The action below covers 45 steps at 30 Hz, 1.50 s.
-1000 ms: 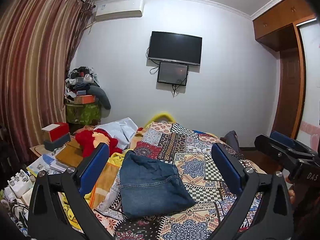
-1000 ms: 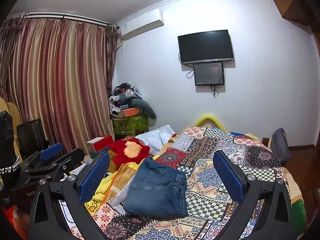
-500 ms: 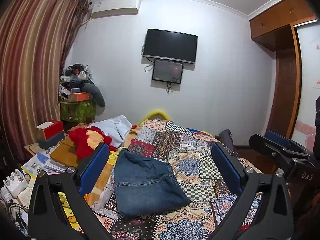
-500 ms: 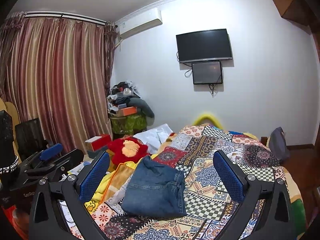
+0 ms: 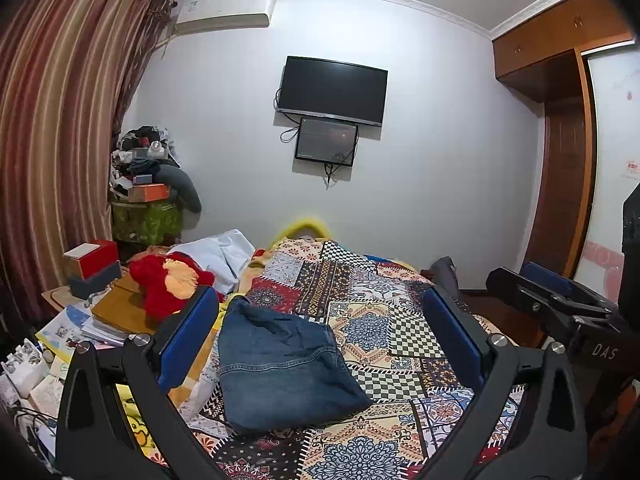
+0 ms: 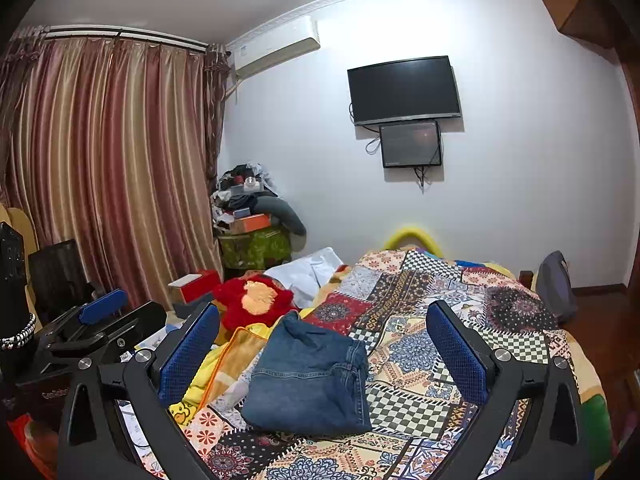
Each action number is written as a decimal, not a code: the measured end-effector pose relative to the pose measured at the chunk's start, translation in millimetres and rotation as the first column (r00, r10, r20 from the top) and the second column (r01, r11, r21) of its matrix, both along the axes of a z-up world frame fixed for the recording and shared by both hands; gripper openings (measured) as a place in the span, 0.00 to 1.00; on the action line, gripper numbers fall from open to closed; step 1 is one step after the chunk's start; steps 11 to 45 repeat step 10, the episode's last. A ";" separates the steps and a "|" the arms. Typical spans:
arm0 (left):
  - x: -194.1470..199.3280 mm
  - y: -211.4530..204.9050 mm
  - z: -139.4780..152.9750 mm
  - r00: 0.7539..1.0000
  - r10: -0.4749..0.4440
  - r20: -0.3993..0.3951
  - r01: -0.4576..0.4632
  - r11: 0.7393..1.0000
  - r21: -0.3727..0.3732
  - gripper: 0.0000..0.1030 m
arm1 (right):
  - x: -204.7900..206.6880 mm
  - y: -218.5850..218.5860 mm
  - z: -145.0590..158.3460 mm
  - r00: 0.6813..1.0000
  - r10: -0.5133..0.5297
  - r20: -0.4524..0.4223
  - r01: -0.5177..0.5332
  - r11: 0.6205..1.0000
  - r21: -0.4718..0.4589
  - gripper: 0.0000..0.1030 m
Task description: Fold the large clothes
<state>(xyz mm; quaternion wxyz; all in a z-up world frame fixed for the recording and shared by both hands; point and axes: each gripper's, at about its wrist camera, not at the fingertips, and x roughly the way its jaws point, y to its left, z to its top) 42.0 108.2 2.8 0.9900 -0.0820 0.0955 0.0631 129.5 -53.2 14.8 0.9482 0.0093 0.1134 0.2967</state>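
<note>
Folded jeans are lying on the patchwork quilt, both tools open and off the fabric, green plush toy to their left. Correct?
Not quite: the plush toy is red, not green, as the right wrist view shows. The rest holds: folded jeans on the patchwork quilt, left tool and right tool open, off the fabric.

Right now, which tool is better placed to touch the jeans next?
Marginally the left tool: the folded jeans lie nearer between its open fingers. From the right tool, also open and empty, they sit slightly left of centre. Close call.
</note>
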 end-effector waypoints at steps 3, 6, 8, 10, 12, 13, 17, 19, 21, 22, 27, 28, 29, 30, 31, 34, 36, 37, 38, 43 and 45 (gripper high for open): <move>1.6 -0.3 0.0 1.000 0.000 -0.004 0.000 1.000 0.004 1.00 | 0.0 0.8 0.0 1.000 -0.002 -0.002 0.002 1.000 0.000 1.00; 2.4 -0.9 -0.9 1.000 -0.008 -0.007 0.008 1.000 0.005 1.00 | 0.6 0.7 -0.5 1.000 -0.003 -0.006 0.003 1.000 0.001 1.00; 2.8 -1.3 -1.0 1.000 -0.012 -0.007 0.012 1.000 0.006 1.00 | -0.3 0.5 -0.7 1.000 -0.005 -0.008 0.005 1.000 0.002 1.00; 3.2 -1.1 -0.9 1.000 -0.009 -0.006 0.009 1.000 0.008 1.00 | -0.1 0.7 -1.2 1.000 -0.009 -0.008 0.009 1.000 0.001 1.00; 3.2 -1.1 -0.9 1.000 -0.009 -0.006 0.009 1.000 0.008 1.00 | -0.1 0.7 -1.2 1.000 -0.009 -0.008 0.009 1.000 0.001 1.00; 3.2 -1.1 -0.9 1.000 -0.009 -0.006 0.009 1.000 0.008 1.00 | -0.1 0.7 -1.2 1.000 -0.009 -0.008 0.009 1.000 0.001 1.00; 3.2 -1.1 -0.9 1.000 -0.009 -0.006 0.009 1.000 0.008 1.00 | -0.1 0.7 -1.2 1.000 -0.009 -0.008 0.009 1.000 0.001 1.00; 3.2 -1.1 -0.9 1.000 -0.009 -0.006 0.009 1.000 0.008 1.00 | -0.1 0.7 -1.2 1.000 -0.009 -0.008 0.009 1.000 0.001 1.00; 3.2 -1.1 -0.9 1.000 -0.009 -0.006 0.009 1.000 0.008 1.00 | -0.1 0.7 -1.2 1.000 -0.009 -0.008 0.009 1.000 0.001 1.00; 3.2 -1.1 -0.9 1.000 -0.009 -0.006 0.009 1.000 0.008 1.00 | -0.1 0.7 -1.2 1.000 -0.009 -0.008 0.009 1.000 0.001 1.00; 3.2 -1.1 -0.9 1.000 -0.009 -0.006 0.009 1.000 0.008 1.00 | -0.1 0.7 -1.2 1.000 -0.009 -0.008 0.009 1.000 0.001 1.00; 3.2 -1.1 -0.9 1.000 -0.009 -0.006 0.009 1.000 0.008 1.00 | -0.1 0.7 -1.2 1.000 -0.009 -0.008 0.009 1.000 0.001 1.00; 3.2 -1.1 -0.9 1.000 -0.009 -0.006 0.009 1.000 0.008 1.00 | -0.1 0.7 -1.2 1.000 -0.009 -0.008 0.009 1.000 0.001 1.00; 3.2 -1.1 -0.9 1.000 -0.009 -0.006 0.009 1.000 0.008 1.00 | -0.1 0.7 -1.2 1.000 -0.009 -0.008 0.009 1.000 0.001 1.00; 3.2 -1.1 -0.9 1.000 -0.009 -0.006 0.009 1.000 0.008 1.00 | -0.1 0.7 -1.2 1.000 -0.009 -0.008 0.009 1.000 0.001 1.00; 3.2 -1.1 -0.9 1.000 -0.009 -0.006 0.009 1.000 0.008 1.00 | -0.1 0.7 -1.2 1.000 -0.009 -0.008 0.009 1.000 0.001 1.00; 3.2 -1.1 -0.9 1.000 -0.009 -0.006 0.009 1.000 0.008 1.00 | -0.1 0.7 -1.2 1.000 -0.009 -0.008 0.009 1.000 0.001 1.00; 3.2 -1.1 -0.9 1.000 -0.009 -0.006 0.009 1.000 0.008 1.00 | -0.1 0.7 -1.2 1.000 -0.009 -0.008 0.009 1.000 0.001 1.00; 3.2 -1.1 -0.9 1.000 -0.009 -0.006 0.009 1.000 0.008 1.00 | -0.1 0.7 -1.2 1.000 -0.009 -0.008 0.009 1.000 0.001 1.00; 3.2 -1.1 -0.9 1.000 -0.009 -0.006 0.009 1.000 0.008 1.00 | -0.1 0.7 -1.2 1.000 -0.009 -0.008 0.009 1.000 0.001 1.00; 3.2 -1.1 -0.9 1.000 -0.009 -0.006 0.009 1.000 0.008 1.00 | -0.1 0.7 -1.2 1.000 -0.009 -0.008 0.009 1.000 0.001 1.00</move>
